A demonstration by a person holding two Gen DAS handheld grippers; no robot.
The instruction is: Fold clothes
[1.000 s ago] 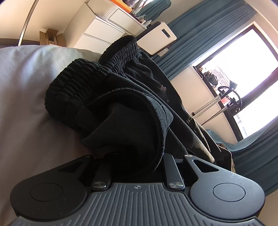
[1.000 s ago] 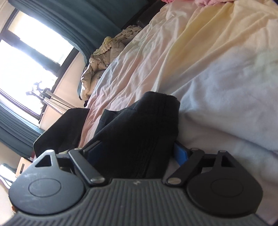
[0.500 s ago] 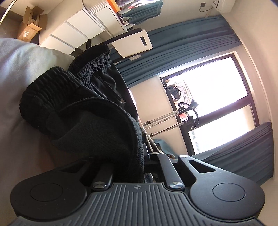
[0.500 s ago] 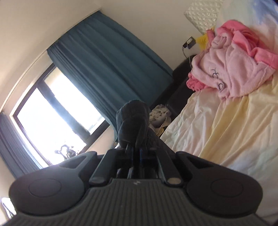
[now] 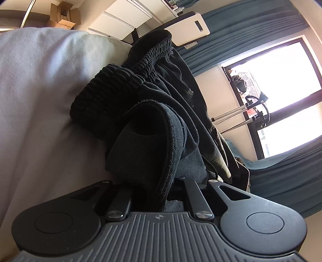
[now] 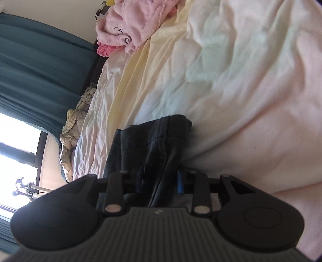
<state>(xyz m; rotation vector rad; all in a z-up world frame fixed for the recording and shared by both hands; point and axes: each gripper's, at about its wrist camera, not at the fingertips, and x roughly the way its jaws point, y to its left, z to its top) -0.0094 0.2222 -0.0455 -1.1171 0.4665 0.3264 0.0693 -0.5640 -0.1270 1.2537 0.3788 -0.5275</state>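
Black trousers [image 5: 153, 112] with a ribbed elastic waistband lie bunched on the pale bedsheet [image 5: 40, 96] in the left wrist view. My left gripper [image 5: 155, 187] is shut on a fold of the black trousers; the cloth hides its fingertips. In the right wrist view my right gripper [image 6: 161, 181] is shut on another dark hem of the trousers [image 6: 155, 137], low over the sheet [image 6: 231, 70]. Its blue pads show on either side of the cloth.
A pink fluffy garment [image 6: 128, 24] lies at the far end of the bed. A crumpled beige quilt [image 6: 70, 129] sits by the teal curtains [image 6: 36, 66]. White drawers [image 5: 124, 20], a white device [image 5: 189, 30], cardboard boxes [image 5: 62, 14] and a bright window [image 5: 281, 90] stand beyond the bed.
Both grippers have come back down towards the bed with the trousers still held. The right view swung from the raised cloth against curtains and window to the sheet close below.
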